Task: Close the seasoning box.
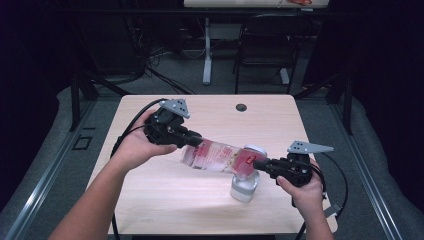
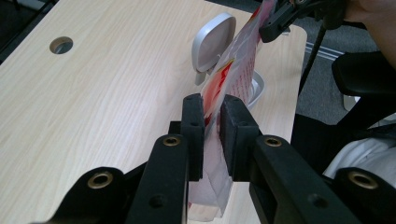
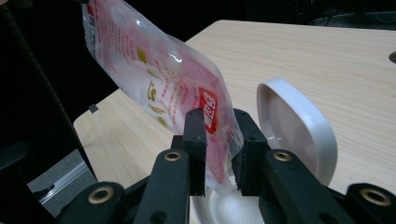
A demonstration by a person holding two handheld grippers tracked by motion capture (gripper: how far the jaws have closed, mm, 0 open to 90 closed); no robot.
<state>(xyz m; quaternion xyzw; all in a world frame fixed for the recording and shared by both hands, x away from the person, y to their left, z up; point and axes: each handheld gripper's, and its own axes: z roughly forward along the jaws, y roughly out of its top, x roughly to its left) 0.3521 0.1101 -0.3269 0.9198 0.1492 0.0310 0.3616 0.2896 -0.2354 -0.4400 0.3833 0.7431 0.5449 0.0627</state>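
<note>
A clear pouch with red and white print slants down from upper left to lower right over the table. My left gripper is shut on its upper end; in the left gripper view the pads pinch the film of the pouch. Its lower end dips into a clear round container whose white flip lid stands up. My right gripper is at that lower end. In the right gripper view the jaws stand slightly apart around the pouch, beside the lid.
The light wooden table has a cable hole near its far edge. A black chair and a white desk leg stand beyond the table. Cables trail from both grippers off the table's sides.
</note>
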